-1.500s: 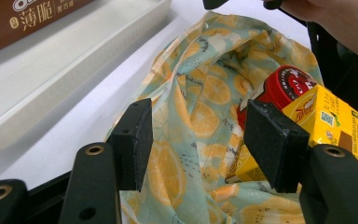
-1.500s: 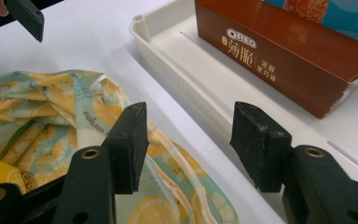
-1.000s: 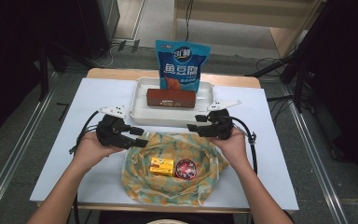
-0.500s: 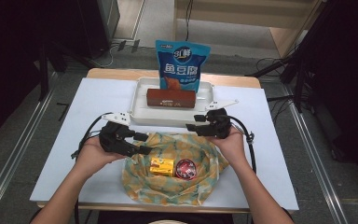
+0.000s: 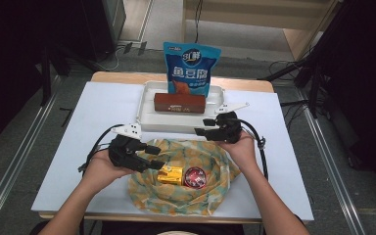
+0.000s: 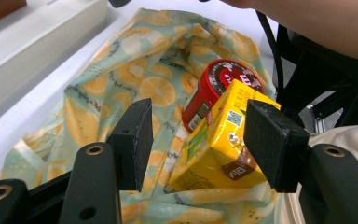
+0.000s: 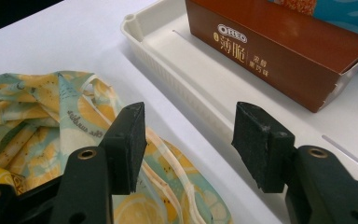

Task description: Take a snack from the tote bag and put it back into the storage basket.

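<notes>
Left gripper [image 6: 196, 140]: jaws spread wide, nothing clamped, lined up on the yellow carton [image 6: 223, 144]. Right gripper [image 7: 189, 144]: jaws apart, empty, hovering over the bag [image 5: 186, 178] rim beside the tray [image 5: 149, 100].

Risk: closing off-centre may pinch loose cloth or nudge the red can [image 6: 216, 91], which touches the carton.

The carton is boxy and glossy yellow, lying tilted inside the lemon-print bag.

Carton [image 6: 219, 149] base buried in bag [image 6: 121, 84] folds; can [image 6: 223, 86] lower half behind carton. Box [image 7: 279, 46] cut by top edge in right gripper view. Pouch [image 5: 191, 66] base behind box.
</notes>
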Demonstrator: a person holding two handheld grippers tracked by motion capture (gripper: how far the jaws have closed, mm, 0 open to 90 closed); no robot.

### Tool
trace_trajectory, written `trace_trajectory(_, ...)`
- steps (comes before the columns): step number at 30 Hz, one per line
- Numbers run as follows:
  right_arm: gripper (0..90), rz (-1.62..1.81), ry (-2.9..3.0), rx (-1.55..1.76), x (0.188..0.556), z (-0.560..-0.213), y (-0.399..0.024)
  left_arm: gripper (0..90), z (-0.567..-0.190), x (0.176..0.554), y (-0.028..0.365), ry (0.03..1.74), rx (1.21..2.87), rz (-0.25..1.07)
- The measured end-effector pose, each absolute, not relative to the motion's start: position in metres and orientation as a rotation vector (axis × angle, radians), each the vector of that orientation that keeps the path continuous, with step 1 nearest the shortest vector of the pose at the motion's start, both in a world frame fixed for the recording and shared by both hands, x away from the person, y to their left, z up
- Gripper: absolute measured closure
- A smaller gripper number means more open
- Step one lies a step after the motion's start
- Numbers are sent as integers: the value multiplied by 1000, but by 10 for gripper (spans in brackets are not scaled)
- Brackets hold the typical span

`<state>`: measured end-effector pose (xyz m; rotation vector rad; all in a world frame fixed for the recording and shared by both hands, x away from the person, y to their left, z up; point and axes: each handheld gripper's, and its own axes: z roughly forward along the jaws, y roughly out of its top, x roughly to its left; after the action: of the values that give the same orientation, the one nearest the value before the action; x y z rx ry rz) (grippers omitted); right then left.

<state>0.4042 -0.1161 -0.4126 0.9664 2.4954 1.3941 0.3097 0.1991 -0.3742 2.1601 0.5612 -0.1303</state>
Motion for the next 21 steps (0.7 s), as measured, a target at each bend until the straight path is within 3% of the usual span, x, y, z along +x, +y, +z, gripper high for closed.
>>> trace_trajectory(21, 451, 1389, 2501, 979, 408, -413, -114, 426, -386, 297, 185, 504, 2173, -177)
